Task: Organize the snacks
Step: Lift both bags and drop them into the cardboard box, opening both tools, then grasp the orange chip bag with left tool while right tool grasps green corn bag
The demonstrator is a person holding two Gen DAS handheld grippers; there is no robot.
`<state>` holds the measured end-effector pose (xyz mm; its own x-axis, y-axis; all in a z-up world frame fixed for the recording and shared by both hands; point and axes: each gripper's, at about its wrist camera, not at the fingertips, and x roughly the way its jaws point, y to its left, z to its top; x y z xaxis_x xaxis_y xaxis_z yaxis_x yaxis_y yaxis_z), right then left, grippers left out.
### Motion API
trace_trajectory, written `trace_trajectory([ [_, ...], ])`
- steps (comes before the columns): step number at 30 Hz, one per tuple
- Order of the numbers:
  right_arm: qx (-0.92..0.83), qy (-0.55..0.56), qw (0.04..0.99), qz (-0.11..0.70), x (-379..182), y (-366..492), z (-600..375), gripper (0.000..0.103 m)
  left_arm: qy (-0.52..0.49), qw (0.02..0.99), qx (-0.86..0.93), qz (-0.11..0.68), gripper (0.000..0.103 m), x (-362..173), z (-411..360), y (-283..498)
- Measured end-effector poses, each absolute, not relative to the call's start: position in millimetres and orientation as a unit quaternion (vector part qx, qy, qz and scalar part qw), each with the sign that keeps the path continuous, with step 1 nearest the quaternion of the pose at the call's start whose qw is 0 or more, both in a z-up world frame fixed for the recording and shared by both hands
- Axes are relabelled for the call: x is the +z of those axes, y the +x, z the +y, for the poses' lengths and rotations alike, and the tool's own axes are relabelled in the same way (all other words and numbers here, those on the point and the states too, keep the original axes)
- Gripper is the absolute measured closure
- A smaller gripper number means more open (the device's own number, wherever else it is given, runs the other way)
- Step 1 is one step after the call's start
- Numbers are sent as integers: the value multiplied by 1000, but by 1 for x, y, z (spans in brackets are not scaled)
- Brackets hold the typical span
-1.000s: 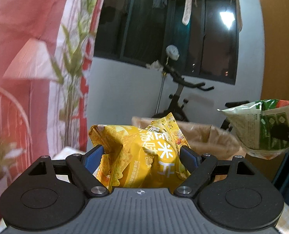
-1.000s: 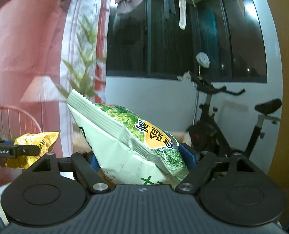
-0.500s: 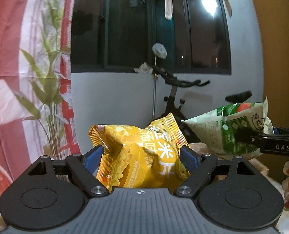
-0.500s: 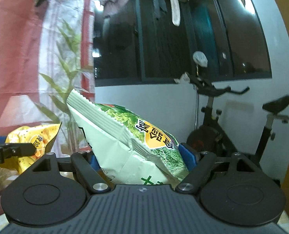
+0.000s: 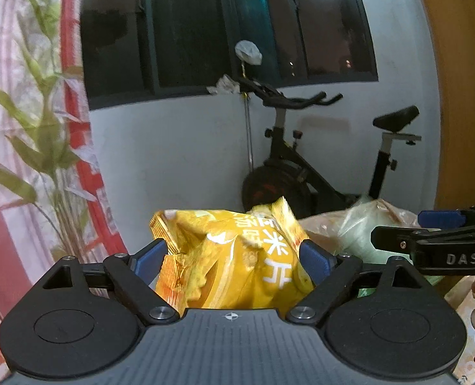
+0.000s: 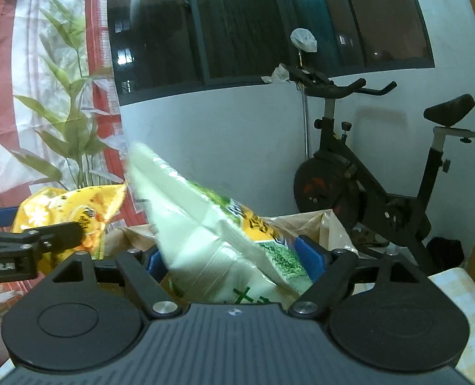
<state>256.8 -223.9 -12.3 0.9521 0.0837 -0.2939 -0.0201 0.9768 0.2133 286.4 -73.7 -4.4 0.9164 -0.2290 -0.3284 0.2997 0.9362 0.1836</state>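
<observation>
Your left gripper [image 5: 232,258] has the crinkled yellow foil snack bag with white lettering [image 5: 234,263] sitting between its two blue-padded fingers [image 5: 149,256]. Its jaws are opening. The bag fills the gap from pad to pad, but motion blur hides whether the pads press on it. The bag's top edge rises above the fingertips and its lower part drops behind the gripper's black body.

Your right gripper [image 6: 237,260] has the pale green and white plastic snack bag with the yellow label [image 6: 212,227] between its fingers, and these jaws are opening too. The bag leans up and to the left, its sealed end well past the fingertips, its lower end down between the blue pads [image 6: 308,258]. It is blurred, and a gap shows beside the left pad.

Both bags hang over a crumpled brown paper bag [image 6: 304,224] just ahead of the grippers. Behind it a black exercise bike [image 6: 365,186] stands against the white wall.
</observation>
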Motion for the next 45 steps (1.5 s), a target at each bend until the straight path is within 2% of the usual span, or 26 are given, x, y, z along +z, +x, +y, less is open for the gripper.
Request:
trace_trajectory([
  [2, 26, 106, 982, 154, -13, 255, -225, 11, 108, 971, -141, 157, 13, -7, -72, 291],
  [10, 28, 117, 979, 165, -12, 241, -232, 11, 51, 970, -160, 178, 13, -3, -54, 286],
  [22, 70, 127, 976, 163, 11, 183, -235, 11, -17, 977, -112, 180, 13, 23, 21, 222],
  [30, 89, 114, 977, 156, 19, 137, -233, 11, -27, 977, -96, 187, 13, 29, 48, 176],
  [37, 107, 104, 973, 178, -16, 97, -228, 8, -51, 968, -118, 217, 12, -21, 41, 132],
  [45, 75, 79, 967, 231, -78, 65, -209, 8, -87, 934, -149, 312, 12, -108, 10, 107],
])
